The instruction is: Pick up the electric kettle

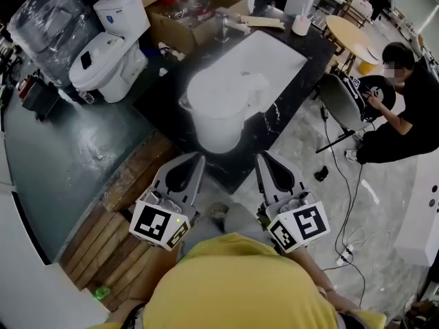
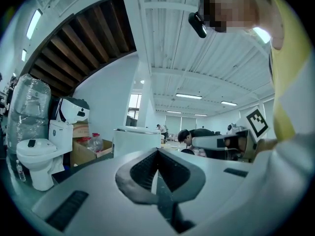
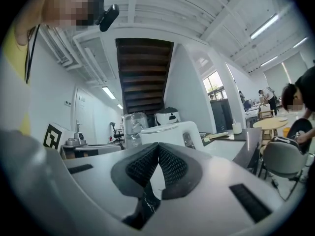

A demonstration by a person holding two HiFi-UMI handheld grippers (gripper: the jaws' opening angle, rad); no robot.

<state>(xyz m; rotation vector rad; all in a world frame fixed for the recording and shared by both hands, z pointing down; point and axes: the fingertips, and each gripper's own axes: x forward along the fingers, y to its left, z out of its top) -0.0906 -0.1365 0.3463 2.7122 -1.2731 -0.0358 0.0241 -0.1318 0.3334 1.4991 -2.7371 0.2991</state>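
A white electric kettle [image 1: 221, 112] stands on the near end of a black marble table [image 1: 285, 108], its handle turned to the right. The left gripper view shows the kettle [image 2: 136, 140] ahead and slightly left, and the right gripper view shows the kettle [image 3: 172, 134] straight ahead with its handle on the right. My left gripper [image 1: 197, 159] is shut and empty, just short of the table's near edge, below and left of the kettle. To its right, my right gripper [image 1: 263, 157] is shut and empty too, below and right of the kettle. Neither touches it.
A white board [image 1: 264, 53] lies on the table behind the kettle, with a white cup [image 1: 300, 25] at the far end. A white toilet [image 1: 113, 43] and a cardboard box [image 1: 195, 9] stand at the left. Wooden planks [image 1: 130, 204] lie on the floor. A seated person [image 1: 405, 108] is at the right.
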